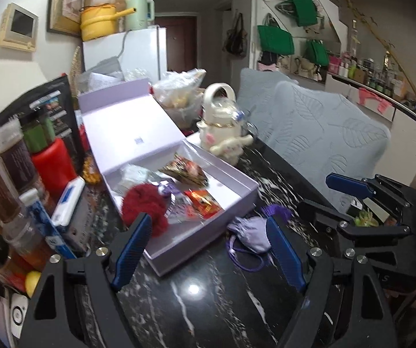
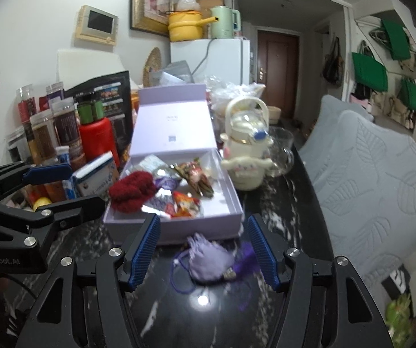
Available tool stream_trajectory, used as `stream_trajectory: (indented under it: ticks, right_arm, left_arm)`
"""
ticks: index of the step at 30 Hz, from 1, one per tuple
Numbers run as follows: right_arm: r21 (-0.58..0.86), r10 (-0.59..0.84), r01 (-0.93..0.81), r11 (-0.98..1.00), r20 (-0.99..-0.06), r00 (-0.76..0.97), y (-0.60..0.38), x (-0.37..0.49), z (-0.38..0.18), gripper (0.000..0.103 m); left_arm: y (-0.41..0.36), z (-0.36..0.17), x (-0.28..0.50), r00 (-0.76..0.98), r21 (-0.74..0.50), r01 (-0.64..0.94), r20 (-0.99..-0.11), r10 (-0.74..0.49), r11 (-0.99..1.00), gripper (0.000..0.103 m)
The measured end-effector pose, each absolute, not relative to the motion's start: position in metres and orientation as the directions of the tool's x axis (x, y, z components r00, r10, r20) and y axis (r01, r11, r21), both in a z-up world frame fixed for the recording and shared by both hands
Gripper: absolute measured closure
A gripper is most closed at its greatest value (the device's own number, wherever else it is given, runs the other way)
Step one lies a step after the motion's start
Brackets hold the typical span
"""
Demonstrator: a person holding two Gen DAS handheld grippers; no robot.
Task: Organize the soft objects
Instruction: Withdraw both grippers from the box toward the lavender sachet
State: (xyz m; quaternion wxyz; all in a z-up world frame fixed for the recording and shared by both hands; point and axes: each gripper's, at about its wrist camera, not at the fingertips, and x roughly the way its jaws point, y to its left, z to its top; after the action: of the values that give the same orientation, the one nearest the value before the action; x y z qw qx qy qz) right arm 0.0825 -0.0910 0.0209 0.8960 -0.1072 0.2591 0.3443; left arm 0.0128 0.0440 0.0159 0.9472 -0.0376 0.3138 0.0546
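With both my left tool [image 1: 208, 249] and right tool [image 2: 205, 249] open and empty, I risk snagging the lavender pouch [image 2: 211, 261] cord against the box [image 2: 179, 232] wall.

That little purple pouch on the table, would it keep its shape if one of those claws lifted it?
Probably not. The pouch looks like thin gathered cloth, crumpled and slumped on the table, so it would likely sag. Its cord lies in loose loops and would probably dangle. It looks light and is unlikely to roll.
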Motion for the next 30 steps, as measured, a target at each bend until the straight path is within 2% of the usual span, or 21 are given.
stream_trajectory:
  ticks: [19, 30]
  right_arm:
    - [0.007, 0.458, -0.596, 0.803, -0.647, 0.609, -0.135, 0.085, -0.045, 0.04]
    - [0.045, 0.426, -0.596, 0.801, -0.743, 0.516, -0.122, 0.111, -0.087, 0.04]
  left_arm:
    - [0.025, -0.055, 0.029, 0.703, -0.12, -0.058, -0.71, -0.045, 0.991, 0.022]
    - [0.04, -0.087, 0.041, 0.64, -0.137, -0.067, -0.765, -0.063, 0.988, 0.022]
